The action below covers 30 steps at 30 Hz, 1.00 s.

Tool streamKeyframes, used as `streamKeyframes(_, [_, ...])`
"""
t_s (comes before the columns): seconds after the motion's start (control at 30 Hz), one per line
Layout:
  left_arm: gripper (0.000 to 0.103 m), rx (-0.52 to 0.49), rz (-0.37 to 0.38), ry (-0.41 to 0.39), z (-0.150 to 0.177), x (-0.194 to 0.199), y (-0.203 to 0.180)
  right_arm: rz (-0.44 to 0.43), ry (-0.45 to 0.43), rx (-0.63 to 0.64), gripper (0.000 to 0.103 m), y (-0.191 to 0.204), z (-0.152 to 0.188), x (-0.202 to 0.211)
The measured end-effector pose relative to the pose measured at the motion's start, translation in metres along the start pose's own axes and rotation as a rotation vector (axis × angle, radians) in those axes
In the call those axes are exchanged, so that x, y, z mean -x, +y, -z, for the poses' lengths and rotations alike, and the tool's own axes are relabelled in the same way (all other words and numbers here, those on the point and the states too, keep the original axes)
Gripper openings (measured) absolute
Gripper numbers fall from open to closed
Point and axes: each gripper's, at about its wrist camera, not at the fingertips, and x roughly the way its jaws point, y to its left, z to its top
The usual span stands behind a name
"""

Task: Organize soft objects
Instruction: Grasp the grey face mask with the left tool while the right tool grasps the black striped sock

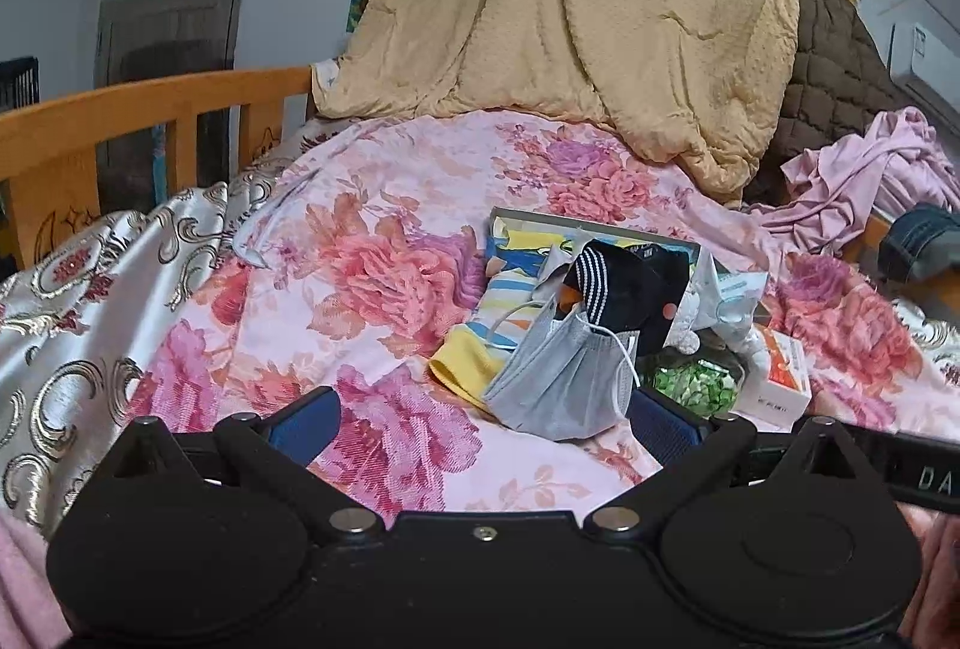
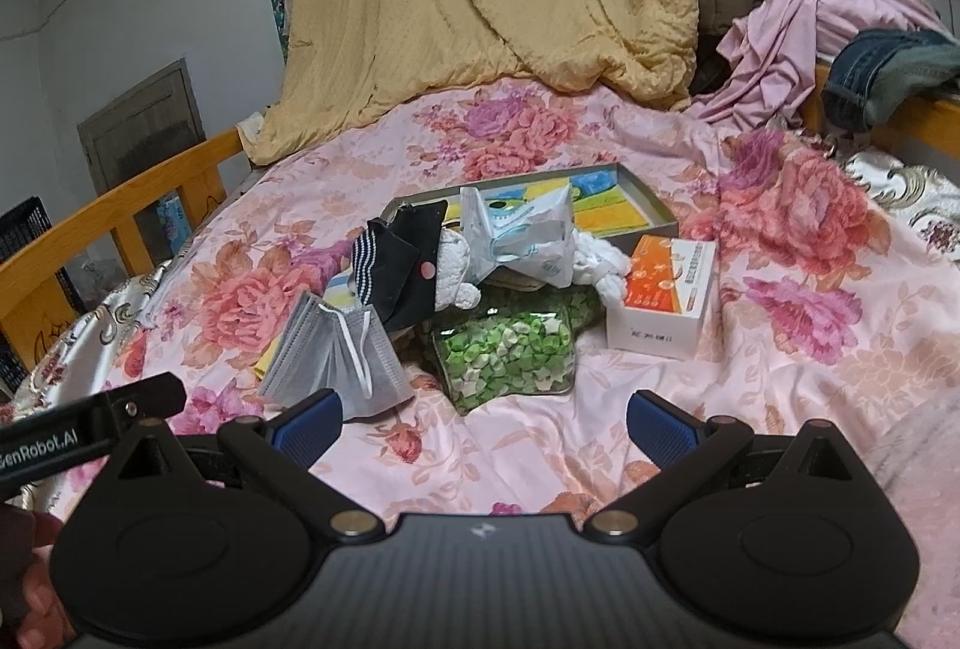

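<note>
A heap of soft things lies on the floral bedspread (image 1: 372, 289) (image 2: 600, 427). In front is a grey face mask (image 1: 558, 379) (image 2: 336, 355) with white ear loops. Behind it lie a black sock with white stripes (image 1: 624, 283) (image 2: 396, 265), a yellow-and-blue striped sock (image 1: 480, 343), a white plush toy (image 2: 456, 271) and a crumpled plastic mask packet (image 2: 522, 229). My left gripper (image 1: 483, 424) stands open just short of the mask, its right pad (image 1: 663, 424) beside the mask's edge. Open too, my right gripper (image 2: 483, 427) is held before the heap with nothing between its fingers.
A shallow grey box (image 2: 654, 211) with colourful cloths sits behind the heap. A star-shaped jar of green and white paper stars (image 2: 510, 349) and an orange-and-white carton (image 2: 666, 295) lie to the right. A yellow quilt (image 1: 570, 6), pink clothes (image 2: 798, 24) and wooden rails (image 1: 150, 108) edge the bed.
</note>
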Motion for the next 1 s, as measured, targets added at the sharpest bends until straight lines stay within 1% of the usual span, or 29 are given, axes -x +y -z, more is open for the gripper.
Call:
streamKeyframes(0.17, [0.102, 0.034, 0.059, 0.028, -0.014, -0.013, 0.008, -0.037, 0.019, -0.011, 0.103, -0.005, -0.011, -0.011])
streamKeyframes(0.23, [0.102, 0.016, 0.085, 0.044, -0.021, -0.023, 0.008, -0.041, 0.020, 0.008, 0.103, -0.005, -0.017, -0.017])
streamKeyframes(0.37, [0.102, -0.053, 0.126, 0.080, -0.034, -0.043, 0.006, -0.061, 0.015, 0.068, 0.103, -0.001, -0.031, -0.029])
streamKeyframes(0.53, [0.102, -0.120, 0.214, 0.162, -0.050, -0.069, 0.006, -0.070, -0.034, 0.205, 0.103, 0.006, -0.058, -0.044])
streamKeyframes(0.67, [0.102, -0.174, 0.260, 0.180, -0.056, -0.082, 0.004, -0.085, -0.082, 0.353, 0.103, 0.016, -0.076, -0.057])
streamKeyframes(0.77, [0.102, -0.232, 0.271, 0.183, -0.054, -0.093, 0.001, -0.102, -0.113, 0.465, 0.103, 0.025, -0.082, -0.069])
streamKeyframes(0.87, [0.102, -0.232, 0.277, 0.187, -0.050, -0.103, 0.002, -0.102, -0.132, 0.573, 0.103, 0.036, -0.084, -0.085])
streamKeyframes(1.0, [0.102, -0.266, 0.295, 0.188, -0.048, -0.116, 0.000, -0.104, -0.139, 0.654, 0.103, 0.044, -0.081, -0.106])
